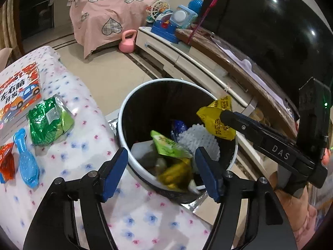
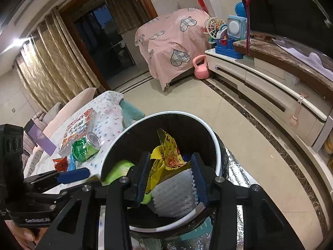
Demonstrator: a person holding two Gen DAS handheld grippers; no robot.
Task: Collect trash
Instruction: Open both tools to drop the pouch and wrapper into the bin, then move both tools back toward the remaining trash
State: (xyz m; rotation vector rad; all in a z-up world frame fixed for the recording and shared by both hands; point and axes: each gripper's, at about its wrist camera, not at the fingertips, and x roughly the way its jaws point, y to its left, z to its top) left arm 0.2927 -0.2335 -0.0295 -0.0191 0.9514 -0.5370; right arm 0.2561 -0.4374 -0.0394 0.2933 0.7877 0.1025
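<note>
A black trash bin with a white rim (image 1: 124,106) (image 2: 216,145) stands beside the table and holds wrappers and white foam netting (image 1: 197,139) (image 2: 174,193). My left gripper (image 1: 161,165) is open over the bin's near rim; a blurred gold-green wrapper (image 1: 177,173) lies just below it inside the bin. My right gripper (image 2: 169,175) is over the bin with its jaws apart, and a yellow wrapper (image 2: 164,160) (image 1: 218,116) sits between them. A green foil bag (image 1: 47,120) (image 2: 83,149) and a red wrapper (image 1: 7,162) (image 2: 60,163) lie on the table.
The table has a flowered cloth (image 1: 87,125), a children's book (image 1: 18,93) and a blue plastic scoop (image 1: 26,158). A white TV cabinet (image 2: 270,87) with toys runs along the right. A pink kettlebell (image 2: 200,66) stands on the floor by a pink-covered sofa.
</note>
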